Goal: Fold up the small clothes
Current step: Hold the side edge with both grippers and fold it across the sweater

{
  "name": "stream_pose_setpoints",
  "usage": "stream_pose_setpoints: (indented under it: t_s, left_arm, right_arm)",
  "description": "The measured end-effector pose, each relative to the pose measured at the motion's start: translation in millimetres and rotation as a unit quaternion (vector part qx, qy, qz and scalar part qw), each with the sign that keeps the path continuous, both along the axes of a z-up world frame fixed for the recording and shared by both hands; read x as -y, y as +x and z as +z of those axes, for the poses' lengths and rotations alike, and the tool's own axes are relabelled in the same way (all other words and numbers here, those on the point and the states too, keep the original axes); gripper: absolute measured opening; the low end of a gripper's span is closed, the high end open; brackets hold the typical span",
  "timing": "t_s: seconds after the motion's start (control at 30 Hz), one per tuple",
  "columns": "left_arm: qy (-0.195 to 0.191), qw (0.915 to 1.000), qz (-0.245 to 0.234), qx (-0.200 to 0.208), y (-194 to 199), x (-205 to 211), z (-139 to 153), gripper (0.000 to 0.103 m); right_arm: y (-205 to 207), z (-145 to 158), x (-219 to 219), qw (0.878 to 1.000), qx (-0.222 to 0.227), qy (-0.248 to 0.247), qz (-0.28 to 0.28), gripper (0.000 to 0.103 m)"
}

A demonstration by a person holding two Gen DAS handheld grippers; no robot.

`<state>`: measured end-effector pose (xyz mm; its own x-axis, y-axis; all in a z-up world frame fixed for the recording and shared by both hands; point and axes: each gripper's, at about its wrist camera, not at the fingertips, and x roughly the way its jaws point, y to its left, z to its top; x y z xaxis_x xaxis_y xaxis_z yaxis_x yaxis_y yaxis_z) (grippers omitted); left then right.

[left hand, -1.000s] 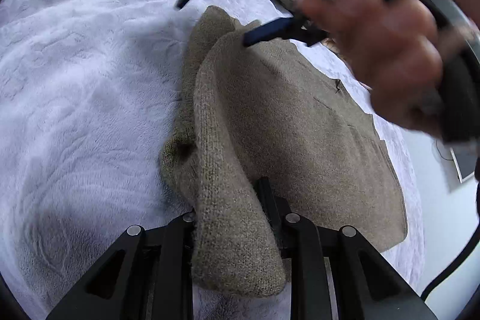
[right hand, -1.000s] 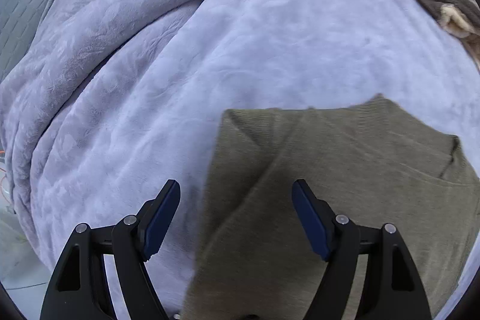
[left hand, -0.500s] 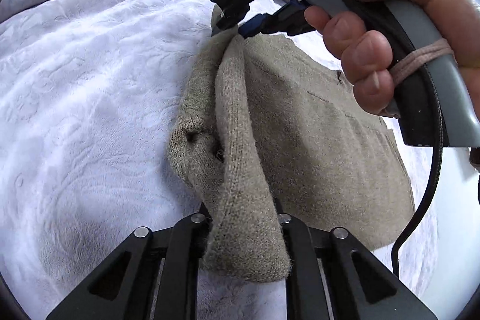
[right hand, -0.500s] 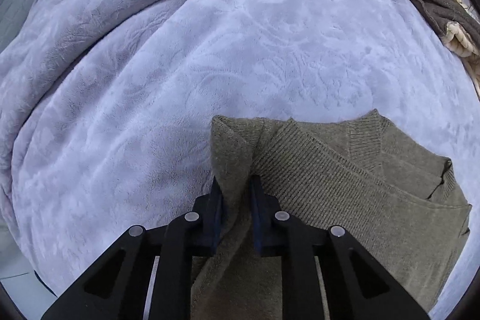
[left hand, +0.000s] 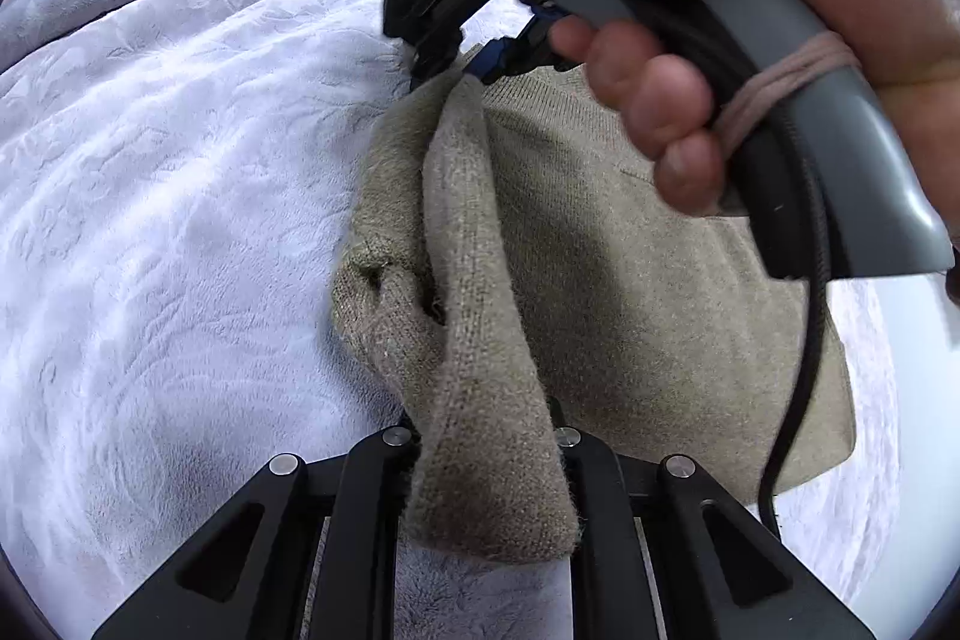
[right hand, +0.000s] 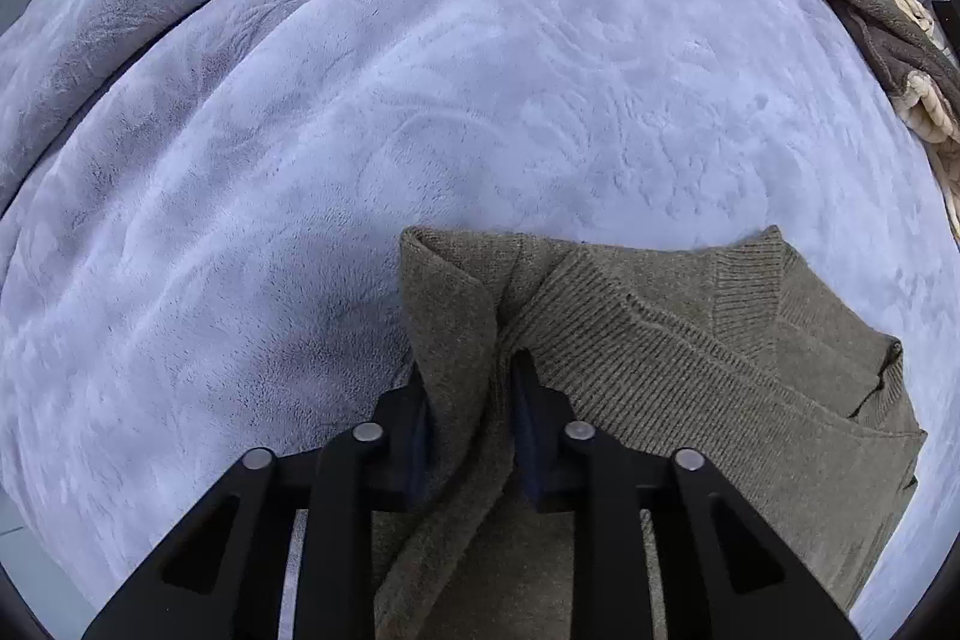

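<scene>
An olive-tan knit sweater [left hand: 630, 268] lies on a pale lavender blanket [left hand: 168, 172]. My left gripper [left hand: 486, 436] is shut on a bunched fold of the sweater's near edge, which hangs over the jaws. My right gripper [left hand: 462, 64], held by a hand [left hand: 738, 10], is shut on the far end of the same edge. In the right wrist view the right gripper [right hand: 471, 400] pinches a raised fold of the sweater [right hand: 690, 370], whose ribbed V-neck lies to the right.
The lavender blanket [right hand: 420, 70] covers the bed, with a thick rolled fold along the far side. A brown and cream throw [right hand: 888, 40] lies at the far right. A black cable [left hand: 804, 370] hangs from the right gripper over the sweater.
My right gripper went from open over the sweater's edge to shut on it. Both grippers have lifted the edge into a raised ridge, and the right hand has come closer to the left camera.
</scene>
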<state>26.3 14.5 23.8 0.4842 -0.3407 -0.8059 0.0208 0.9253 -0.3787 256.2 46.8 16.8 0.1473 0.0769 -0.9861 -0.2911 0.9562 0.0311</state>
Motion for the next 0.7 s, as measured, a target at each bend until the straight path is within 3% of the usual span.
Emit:
stream_pose_setpoints:
  t_s: [0.4,0.7]
  left_arm:
    - [0.048,0.9985,-0.007,-0.026,3,19,21,0.012]
    - [0.106,0.9942,-0.017,-0.009,-5,52,48,0.011]
  right_arm:
    - [-8,56,60,0.994,0.036,0.104,-0.014,0.019]
    - [-26,89,93,0.985,0.065,0.16,-0.028,0.019]
